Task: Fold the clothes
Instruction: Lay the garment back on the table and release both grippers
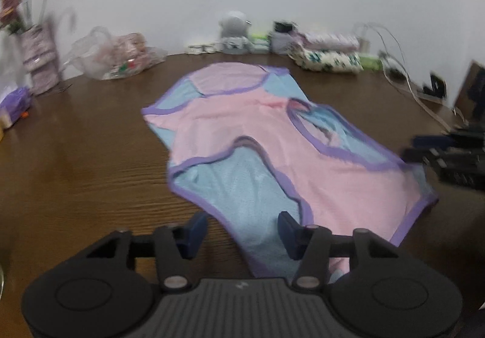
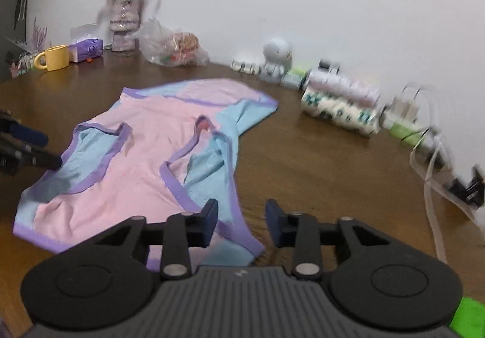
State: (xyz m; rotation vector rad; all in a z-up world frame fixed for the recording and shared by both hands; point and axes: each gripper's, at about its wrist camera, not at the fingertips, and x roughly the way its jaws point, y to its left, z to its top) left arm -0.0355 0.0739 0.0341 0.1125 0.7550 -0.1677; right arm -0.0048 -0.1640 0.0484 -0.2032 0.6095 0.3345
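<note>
Right tool point(image 2: 241, 223) gapes over the pink-blue garment's point(image 2: 145, 138) near hem.

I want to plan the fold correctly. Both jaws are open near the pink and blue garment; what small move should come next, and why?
Probably lower both grippers and close on the near purple-trimmed hem. The pink and light-blue sleeveless garment lies flat on the brown wooden table, and the left gripper and right gripper hover open above its near edge, holding nothing.

A brown wooden table point(image 2: 318, 156) carries a pink and blue garment point(image 2: 145, 138) spread flat. Along its far edge stand a vase point(image 2: 122, 26), a yellow mug point(image 2: 54, 57), a plastic bag point(image 2: 172, 47) and folded clothes point(image 2: 342, 104).
</note>
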